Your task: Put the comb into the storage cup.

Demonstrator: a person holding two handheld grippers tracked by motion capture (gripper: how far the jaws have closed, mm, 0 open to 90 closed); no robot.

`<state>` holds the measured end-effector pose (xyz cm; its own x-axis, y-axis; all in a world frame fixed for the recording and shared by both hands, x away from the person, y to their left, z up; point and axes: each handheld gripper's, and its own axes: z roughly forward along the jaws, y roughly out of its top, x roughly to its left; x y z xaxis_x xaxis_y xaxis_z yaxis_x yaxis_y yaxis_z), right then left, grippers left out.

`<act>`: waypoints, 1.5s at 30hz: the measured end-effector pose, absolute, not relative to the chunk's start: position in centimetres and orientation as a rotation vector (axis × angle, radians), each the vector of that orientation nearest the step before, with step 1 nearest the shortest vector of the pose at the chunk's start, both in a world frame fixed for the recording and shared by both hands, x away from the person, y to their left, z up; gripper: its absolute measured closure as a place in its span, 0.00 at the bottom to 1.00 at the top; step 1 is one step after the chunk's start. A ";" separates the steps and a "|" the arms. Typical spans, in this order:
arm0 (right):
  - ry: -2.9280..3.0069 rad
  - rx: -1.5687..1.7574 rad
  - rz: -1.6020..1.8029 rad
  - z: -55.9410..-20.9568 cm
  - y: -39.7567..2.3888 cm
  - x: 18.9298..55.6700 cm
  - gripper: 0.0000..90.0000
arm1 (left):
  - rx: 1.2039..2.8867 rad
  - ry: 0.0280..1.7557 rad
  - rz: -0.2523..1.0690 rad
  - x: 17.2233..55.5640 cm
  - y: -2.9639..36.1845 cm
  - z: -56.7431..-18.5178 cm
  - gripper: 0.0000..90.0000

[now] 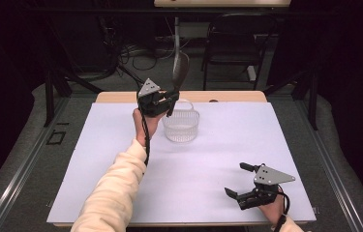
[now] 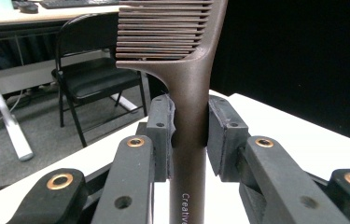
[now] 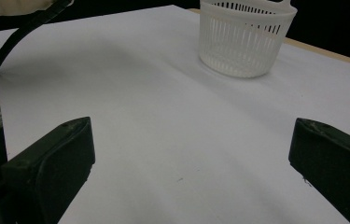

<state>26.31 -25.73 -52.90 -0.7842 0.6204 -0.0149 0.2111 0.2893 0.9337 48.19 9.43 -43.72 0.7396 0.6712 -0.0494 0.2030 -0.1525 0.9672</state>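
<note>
We took the white slatted basket (image 1: pixel 181 124) as our landmark. It stood upright on the white table cover (image 1: pixel 121 159), toward the far middle of the sheet, and in the right gripper view the same basket (image 3: pixel 246 39) showed light through its slats and a pale bottom; we could make out nothing lying inside it.

Just to the left of the basket in the high view, we held the left gripper (image 1: pixel 165 102) raised above the table, with its grey plate on top. Its jaws were clamped on the handle of a dark brown comb (image 1: pixel 180 71), which rose above the basket's far rim, teeth end uppermost. The left gripper view gave what the high view could not: the comb (image 2: pixel 189 93) stood upright between the pads (image 2: pixel 159 135), which pressed on its handle from both sides, the rows of teeth ran across the top, and pale lettering ran along the lower handle. Behind it we saw a black folding chair (image 2: pixel 93 79).

Well nearer to us than the basket and to its right, the right gripper (image 1: pixel 239 186) rested low by the near edge of the sheet. Its jaws stood wide apart with only bare sheet between them, as its own view confirmed.
</note>
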 end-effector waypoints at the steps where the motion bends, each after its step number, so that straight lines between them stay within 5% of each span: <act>1: 2.189 0.745 1.496 -52.9 -25.7 26.3 0.00 | 1.715 0.698 0.468 48.2 9.4 -43.8 0.81; 45: 2.189 0.752 1.498 -52.9 -25.7 26.3 0.00 | 1.761 0.672 0.421 48.4 9.2 -46.0 0.81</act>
<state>26.31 -25.73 -52.90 -0.7837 0.6211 -0.0120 0.2136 0.2876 0.9336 48.39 9.19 -46.05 0.7719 0.6332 -0.0572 0.2254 -0.1884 0.9559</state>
